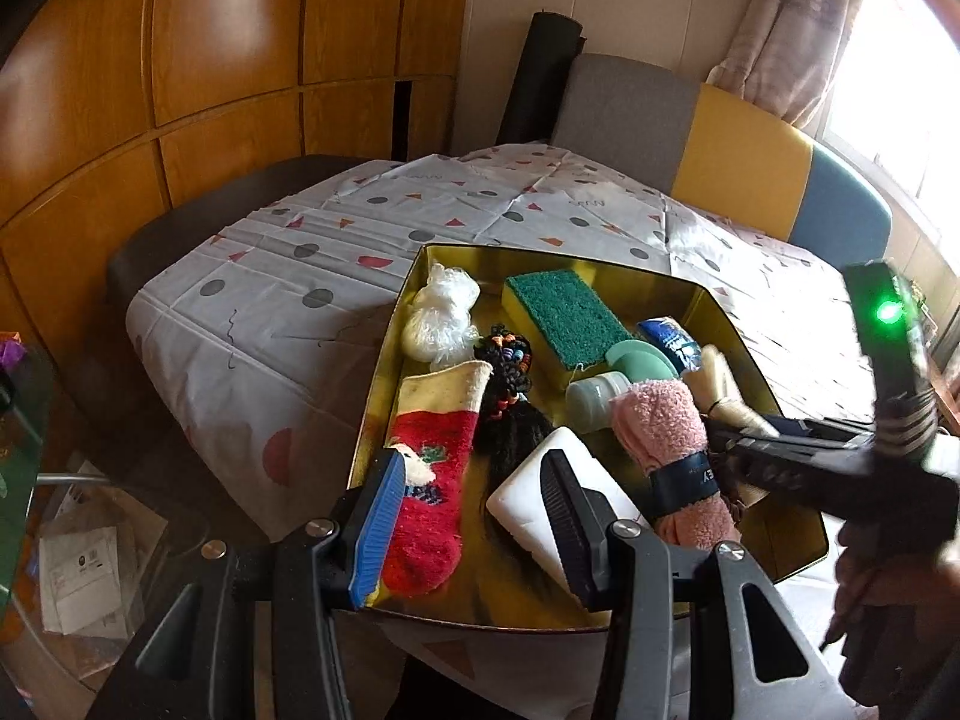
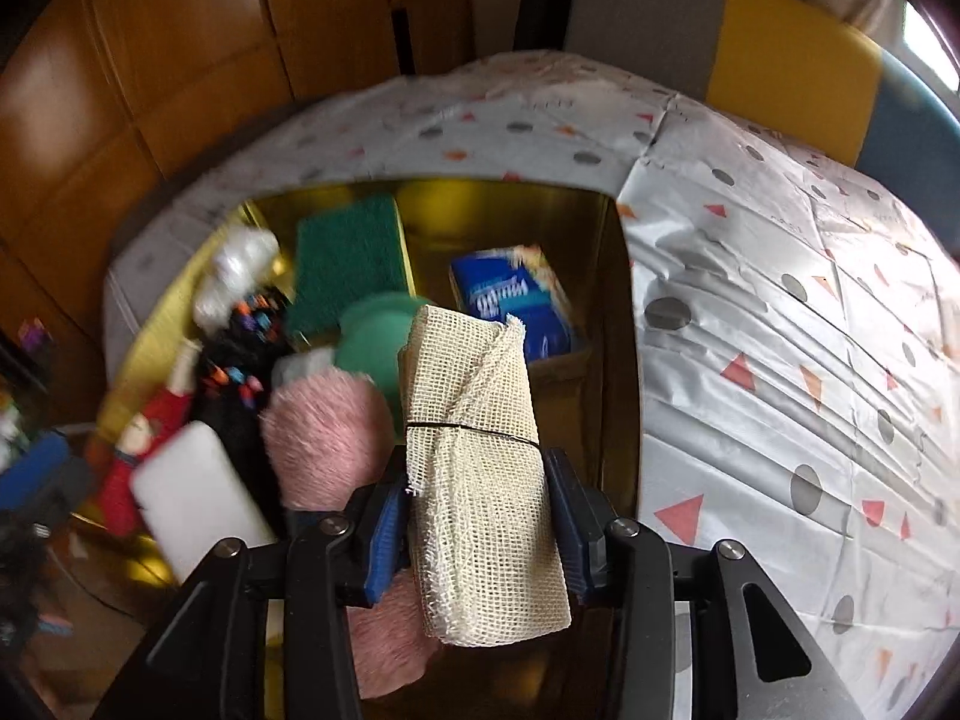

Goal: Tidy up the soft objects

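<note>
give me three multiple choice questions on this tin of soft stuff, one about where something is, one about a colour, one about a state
1. Where does the green-topped sponge lie?
A. inside the gold tin
B. on the spotted cloth beside the tin
C. on the chair

2. What colour is the fuzzy rolled towel with a dark band around it?
A. blue
B. pink
C. white

3. What is between the fingers of the right gripper?
A. nothing
B. the red sock
C. a cream mesh cloth roll

Answers:
1 A: the sponge rests on the tin's floor near its far wall.
2 B: the towel is pink, lying next to the white foam block.
3 C: the mesh roll, tied with a thin black band, sits between the fingers above the tin; whether they still press on it is unclear.
</note>
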### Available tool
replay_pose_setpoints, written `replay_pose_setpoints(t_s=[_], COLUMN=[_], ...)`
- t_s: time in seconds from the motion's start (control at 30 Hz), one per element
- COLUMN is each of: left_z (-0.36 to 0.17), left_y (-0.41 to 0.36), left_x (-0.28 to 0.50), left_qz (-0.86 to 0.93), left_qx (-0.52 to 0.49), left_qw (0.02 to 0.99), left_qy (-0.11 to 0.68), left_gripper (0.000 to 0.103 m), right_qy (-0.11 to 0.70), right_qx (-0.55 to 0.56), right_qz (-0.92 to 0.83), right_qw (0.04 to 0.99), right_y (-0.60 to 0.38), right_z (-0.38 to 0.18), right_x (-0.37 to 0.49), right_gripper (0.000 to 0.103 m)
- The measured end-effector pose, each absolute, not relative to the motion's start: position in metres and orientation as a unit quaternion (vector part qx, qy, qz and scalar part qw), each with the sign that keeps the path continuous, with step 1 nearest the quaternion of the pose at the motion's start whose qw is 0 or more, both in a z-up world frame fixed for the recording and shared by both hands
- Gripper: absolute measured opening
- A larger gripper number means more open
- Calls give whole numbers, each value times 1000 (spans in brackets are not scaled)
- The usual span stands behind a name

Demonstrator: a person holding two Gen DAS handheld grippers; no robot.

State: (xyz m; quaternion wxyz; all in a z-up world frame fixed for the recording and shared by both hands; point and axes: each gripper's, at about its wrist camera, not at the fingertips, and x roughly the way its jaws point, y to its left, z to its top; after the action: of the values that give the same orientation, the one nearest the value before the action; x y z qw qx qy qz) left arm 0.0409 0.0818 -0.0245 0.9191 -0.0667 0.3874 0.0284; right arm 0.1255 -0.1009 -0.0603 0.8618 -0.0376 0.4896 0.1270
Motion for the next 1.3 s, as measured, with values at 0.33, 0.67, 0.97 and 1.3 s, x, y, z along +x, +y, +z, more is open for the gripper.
replay_pose_setpoints(t_s=[0.33, 0.67, 0.97, 1.3], left_z=[-26, -18, 3, 13], left_y=[78, 74, 73, 74], left_x=[41, 34, 18, 5], left_qz=[35, 41, 66, 74], left_qx=[-59, -53, -44, -36], left_qw=[919, 925, 943, 950], left_qy=[388, 374, 324, 302], left_gripper=[54, 54, 55, 58], right_qy=[469, 425, 340, 305], right_qx=[-62, -38, -13, -16], right_qz=[129, 121, 85, 77], right_qw=[872, 896, 937, 949], right_y=[-102, -110, -123, -116], right_z=[-59, -36, -6, 1], right_x=[113, 91, 46, 16], right_gripper=[60, 76, 89, 93])
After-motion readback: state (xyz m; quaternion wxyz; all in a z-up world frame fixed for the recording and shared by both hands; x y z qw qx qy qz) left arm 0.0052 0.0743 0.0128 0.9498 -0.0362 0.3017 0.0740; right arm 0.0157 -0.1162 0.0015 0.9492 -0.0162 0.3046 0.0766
